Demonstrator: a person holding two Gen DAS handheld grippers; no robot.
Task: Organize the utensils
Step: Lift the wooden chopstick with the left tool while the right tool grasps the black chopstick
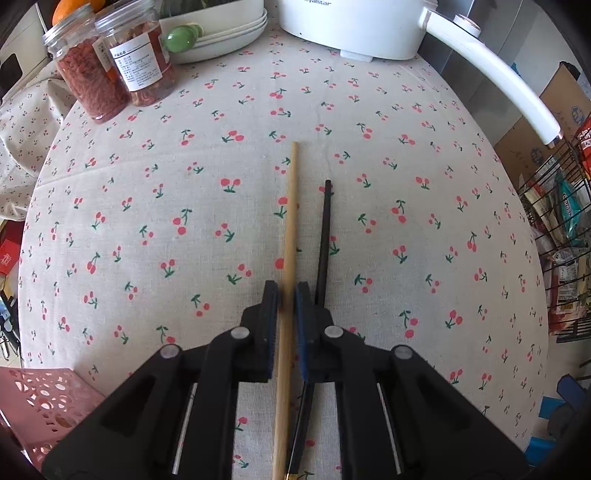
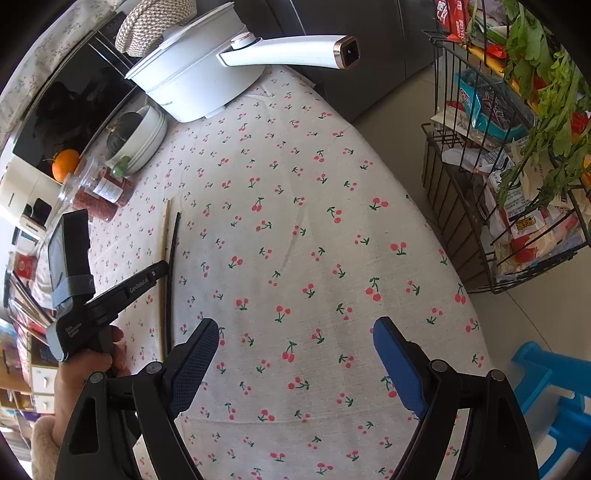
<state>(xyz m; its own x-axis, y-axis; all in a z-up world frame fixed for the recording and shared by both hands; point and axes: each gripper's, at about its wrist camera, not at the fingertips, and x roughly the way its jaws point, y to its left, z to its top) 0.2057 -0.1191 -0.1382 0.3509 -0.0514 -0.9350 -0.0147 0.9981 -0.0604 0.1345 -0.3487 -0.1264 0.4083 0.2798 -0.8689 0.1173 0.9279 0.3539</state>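
Observation:
A light wooden chopstick (image 1: 291, 229) and a black chopstick (image 1: 325, 236) lie side by side on the cherry-print tablecloth (image 1: 147, 221). My left gripper (image 1: 287, 291) is closed around the wooden chopstick, which runs between its pads; the black one lies just right of the right finger. In the right wrist view both chopsticks, the wooden (image 2: 164, 258) and the black (image 2: 170, 273), show at the left with the left gripper (image 2: 162, 266) over them. My right gripper (image 2: 295, 332) is open and empty above bare cloth.
A pink perforated basket (image 1: 40, 402) sits at the near left. Two jars (image 1: 122, 70), stacked white bowls (image 1: 229, 37) and a white electric pot (image 1: 354, 26) with a long handle stand at the back. A wire rack of packets (image 2: 498, 166) stands off the right edge.

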